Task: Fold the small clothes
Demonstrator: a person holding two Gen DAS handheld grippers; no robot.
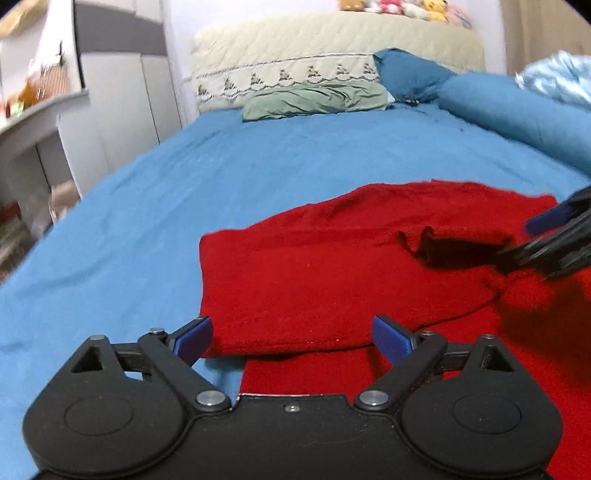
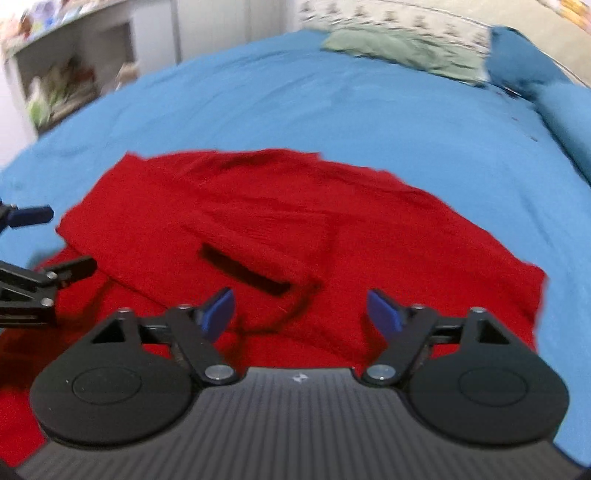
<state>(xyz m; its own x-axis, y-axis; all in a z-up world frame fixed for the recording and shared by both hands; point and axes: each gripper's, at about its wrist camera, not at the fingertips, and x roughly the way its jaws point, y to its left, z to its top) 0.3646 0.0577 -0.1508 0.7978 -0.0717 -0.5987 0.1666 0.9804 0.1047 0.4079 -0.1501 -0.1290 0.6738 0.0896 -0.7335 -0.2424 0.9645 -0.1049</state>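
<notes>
A red knit garment (image 1: pixel 314 266) (image 2: pixel 295 206) lies spread on the blue bed sheet (image 1: pixel 166 192), with one part folded over onto the rest. A dark label strip (image 2: pixel 243 273) shows on its top layer. My left gripper (image 1: pixel 291 328) hovers open over the folded edge at the garment's near left corner, nothing between its blue pads. My right gripper (image 2: pixel 300 297) is open above the garment's near middle, just short of the label, and holds nothing. Each gripper shows in the other's view: the right gripper (image 1: pixel 554 236) at the right edge, the left gripper (image 2: pixel 55 242) at the left edge.
A green pillow (image 1: pixel 314 99), a blue pillow (image 1: pixel 410 74) and a blue bolster (image 1: pixel 517 114) lie toward the cream headboard (image 1: pixel 332 48), which has plush toys (image 1: pixel 406 7) on top. A pale blue blanket (image 1: pixel 557 74) sits at the far right. White shelves (image 1: pixel 40 110) stand left of the bed.
</notes>
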